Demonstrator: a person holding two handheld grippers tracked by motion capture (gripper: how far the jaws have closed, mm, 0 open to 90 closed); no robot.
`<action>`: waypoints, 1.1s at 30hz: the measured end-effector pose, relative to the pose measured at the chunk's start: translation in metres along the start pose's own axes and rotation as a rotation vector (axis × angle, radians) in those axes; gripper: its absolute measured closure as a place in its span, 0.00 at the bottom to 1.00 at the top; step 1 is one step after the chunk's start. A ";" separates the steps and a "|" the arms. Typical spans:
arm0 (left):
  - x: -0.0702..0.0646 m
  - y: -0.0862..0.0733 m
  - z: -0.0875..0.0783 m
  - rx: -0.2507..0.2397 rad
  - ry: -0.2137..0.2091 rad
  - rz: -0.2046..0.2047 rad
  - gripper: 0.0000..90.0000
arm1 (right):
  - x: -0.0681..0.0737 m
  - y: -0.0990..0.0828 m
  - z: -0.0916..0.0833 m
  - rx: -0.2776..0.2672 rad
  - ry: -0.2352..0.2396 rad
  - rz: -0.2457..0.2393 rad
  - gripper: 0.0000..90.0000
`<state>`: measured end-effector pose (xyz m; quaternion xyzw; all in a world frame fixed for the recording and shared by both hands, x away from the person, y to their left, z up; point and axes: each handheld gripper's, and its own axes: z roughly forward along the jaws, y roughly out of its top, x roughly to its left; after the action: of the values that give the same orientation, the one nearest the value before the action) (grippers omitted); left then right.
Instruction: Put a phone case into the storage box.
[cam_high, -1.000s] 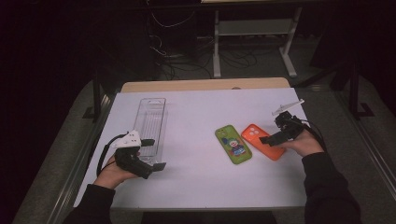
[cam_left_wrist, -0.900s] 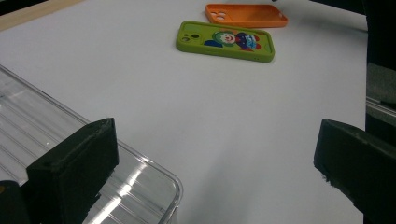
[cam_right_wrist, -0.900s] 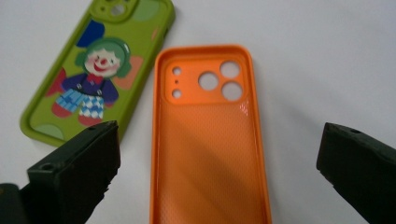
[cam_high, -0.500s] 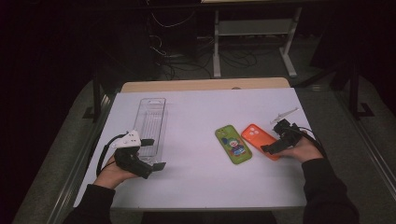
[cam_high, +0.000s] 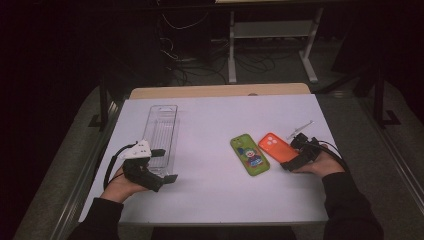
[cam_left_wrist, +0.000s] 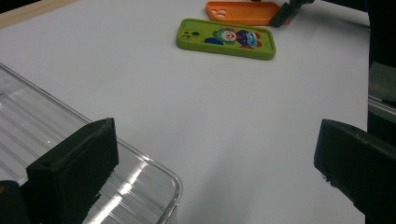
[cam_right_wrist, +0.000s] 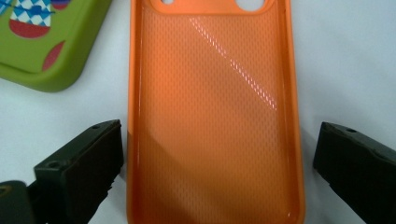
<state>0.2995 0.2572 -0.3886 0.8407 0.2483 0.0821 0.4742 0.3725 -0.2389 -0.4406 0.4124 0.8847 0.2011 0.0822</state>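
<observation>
Fingers (cam_right_wrist: 79, 168) of the right gripper (cam_high: 298, 159) are spreading wide, straddling one orange case (cam_right_wrist: 215, 116) beside one green case (cam_high: 249, 154) on the bench (cam_high: 210, 195).

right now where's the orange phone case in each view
High view: orange phone case lies right of centre, at the right gripper.
Left gripper view: at the top edge, far off.
Right gripper view: centre, between the open jaws.
Shared landmark: the green phone case beside it.

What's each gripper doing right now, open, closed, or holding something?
Left gripper: open, holding nothing, beside the clear tray.
Right gripper: open, jaws either side of the orange phone case, not gripping.
</observation>
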 end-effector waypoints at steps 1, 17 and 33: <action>0.000 0.000 0.000 0.000 0.000 0.000 0.00 | 0.000 0.000 0.000 0.000 0.000 0.000 0.01; 0.000 0.000 0.000 0.002 0.001 0.004 0.00 | 0.001 0.001 -0.002 0.015 0.007 -0.011 0.12; 0.002 0.010 0.000 -0.005 -0.009 0.024 0.00 | -0.002 -0.001 -0.005 -0.006 0.034 -0.005 0.17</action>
<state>0.3047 0.2539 -0.3807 0.8429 0.2356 0.0846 0.4762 0.3712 -0.2426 -0.4365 0.4063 0.8864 0.2107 0.0690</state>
